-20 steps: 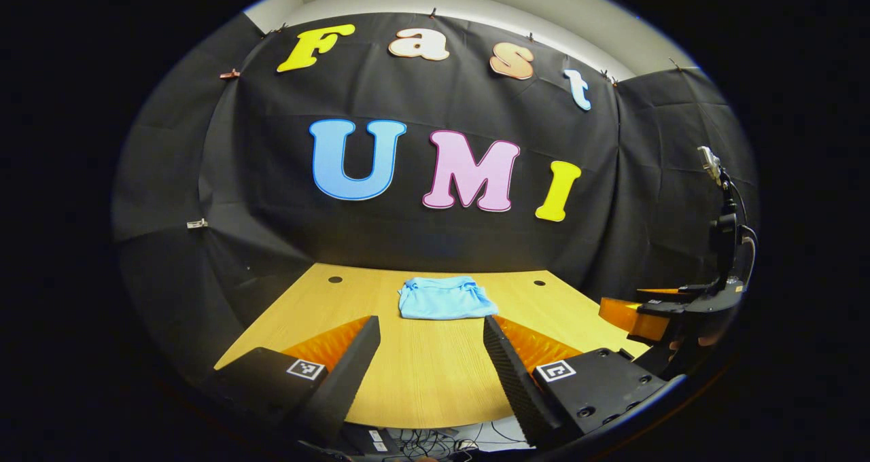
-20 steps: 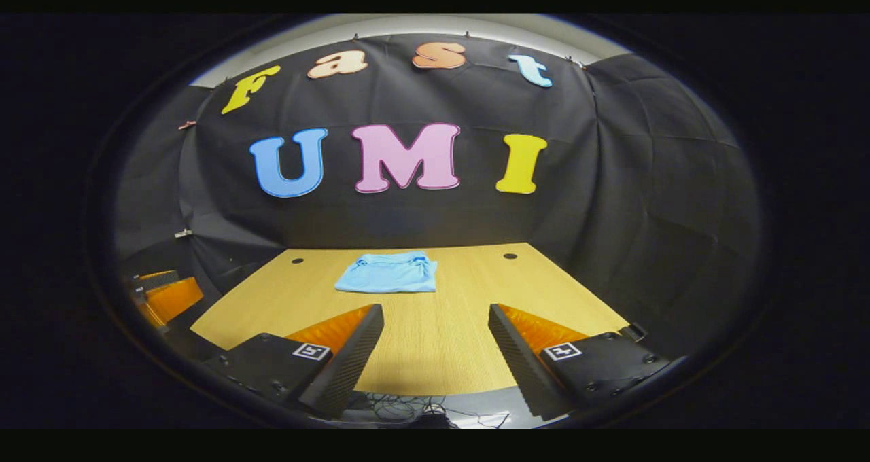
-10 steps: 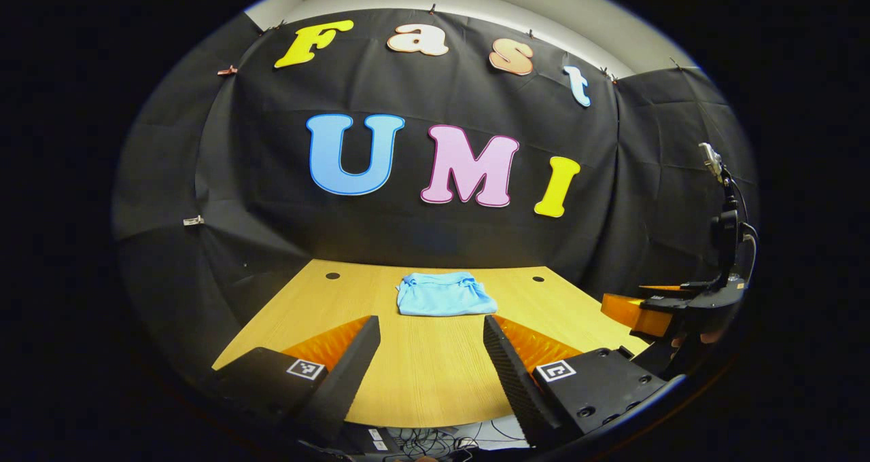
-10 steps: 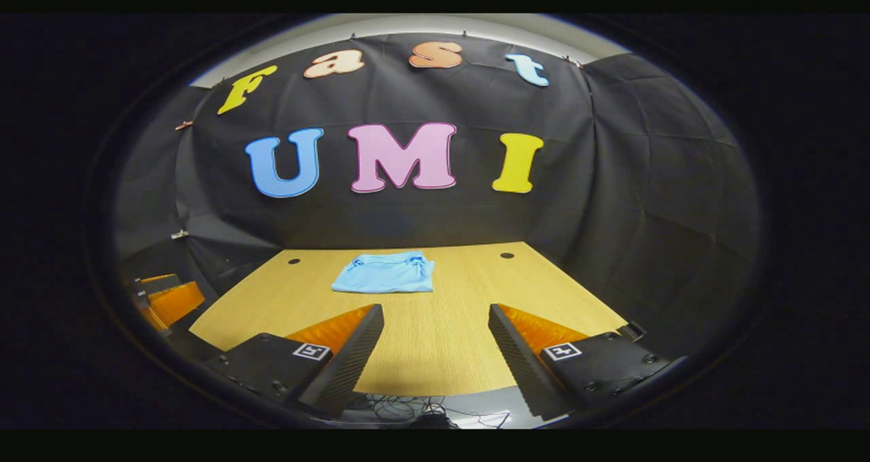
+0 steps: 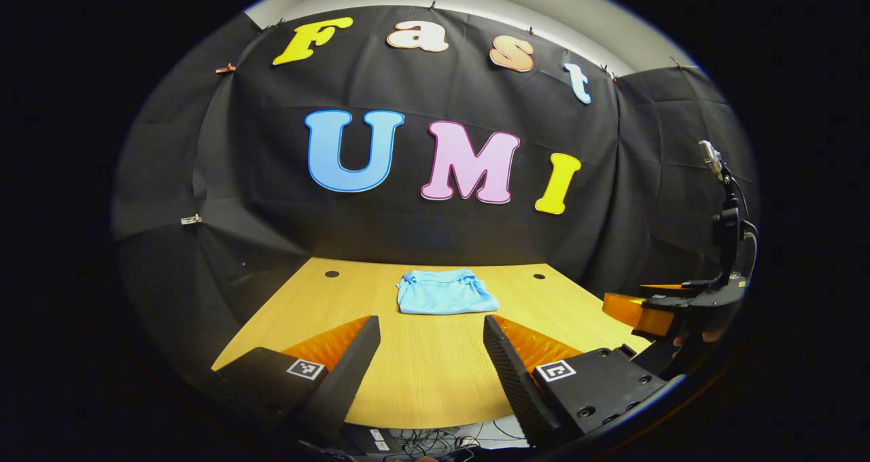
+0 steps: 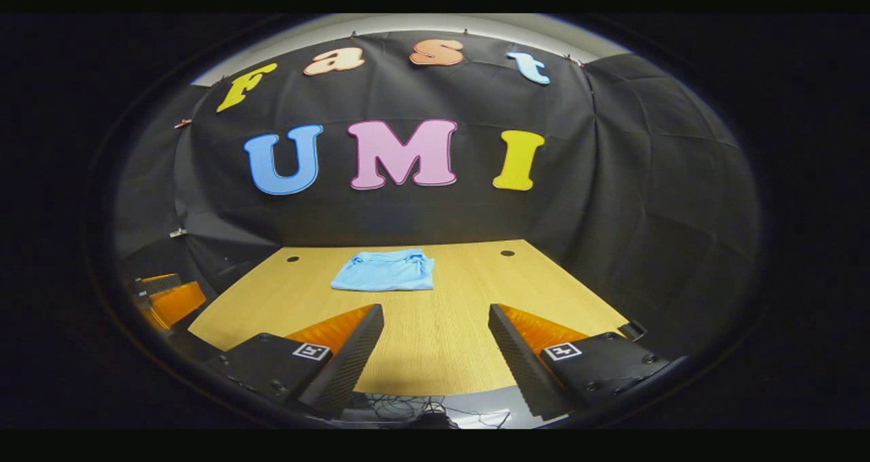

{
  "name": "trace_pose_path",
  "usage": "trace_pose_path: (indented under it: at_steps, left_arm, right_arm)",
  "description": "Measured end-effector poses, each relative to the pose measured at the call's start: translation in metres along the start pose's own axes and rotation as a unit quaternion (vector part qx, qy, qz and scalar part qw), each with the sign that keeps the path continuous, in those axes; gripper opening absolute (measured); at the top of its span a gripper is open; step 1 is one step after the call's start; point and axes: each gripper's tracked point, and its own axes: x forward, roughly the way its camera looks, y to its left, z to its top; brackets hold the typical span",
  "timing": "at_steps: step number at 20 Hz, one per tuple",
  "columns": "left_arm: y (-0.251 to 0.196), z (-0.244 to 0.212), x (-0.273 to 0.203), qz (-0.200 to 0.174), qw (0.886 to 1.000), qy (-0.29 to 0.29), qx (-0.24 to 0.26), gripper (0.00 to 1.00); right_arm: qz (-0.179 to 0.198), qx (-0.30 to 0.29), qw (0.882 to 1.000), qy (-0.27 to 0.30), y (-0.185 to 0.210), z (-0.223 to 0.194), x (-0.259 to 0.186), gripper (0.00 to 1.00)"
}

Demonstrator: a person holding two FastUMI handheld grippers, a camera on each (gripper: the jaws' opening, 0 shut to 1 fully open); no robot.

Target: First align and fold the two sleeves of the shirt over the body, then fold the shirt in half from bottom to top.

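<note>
A light blue shirt [image 5: 445,292] lies folded into a small rectangle toward the far side of the wooden table [image 5: 421,374]. In the right gripper view the same shirt [image 6: 384,279] sits left of centre on the table [image 6: 435,346]. My left gripper [image 5: 429,353] is open, held above the table's near edge, well short of the shirt, with nothing between its fingers. My right gripper [image 6: 435,346] is open too, also back near the front edge and empty. The right gripper [image 5: 656,309] shows at the right of the left gripper view, and the left gripper [image 6: 166,299] at the left of the right gripper view.
Two small round holes [image 5: 332,274] [image 5: 539,276] mark the table's far corners. Cables [image 5: 435,441] lie below the near edge. Black cloth walls close in the table on three sides.
Both grippers drifted slightly back from the table, so the shirt looks a little farther and higher in each view. The shirt itself has not moved.
</note>
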Motion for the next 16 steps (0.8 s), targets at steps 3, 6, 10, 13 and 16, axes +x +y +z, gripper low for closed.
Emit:
trace_pose_path:
  at_steps: [3, 6, 10, 13, 16]
  left_arm:
    - [0.001, -0.001, 0.005, -0.001, 1.000, 0.002, 0.002, 0.97]
    - [0.002, 0.000, 0.010, -0.001, 1.000, 0.003, 0.002, 0.97]
    - [0.007, 0.001, 0.020, 0.003, 1.000, 0.009, 0.001, 0.97]
    - [0.012, 0.005, 0.027, 0.010, 1.000, 0.009, -0.009, 0.97]
    - [0.025, 0.010, 0.028, 0.027, 0.999, 0.003, -0.018, 0.97]
  right_arm:
    - [0.000, 0.000, 1.000, 0.001, 0.000, -0.001, 0.001, 0.97]
    - [0.000, -0.001, 1.000, 0.003, 0.001, 0.000, 0.003, 0.97]
    - [0.011, -0.001, 1.000, 0.003, 0.007, 0.001, 0.005, 0.98]
    - [0.023, -0.004, 1.000, 0.008, 0.014, 0.000, 0.007, 0.98]
    - [0.040, -0.025, 0.999, 0.025, 0.020, -0.005, 0.006, 0.98]
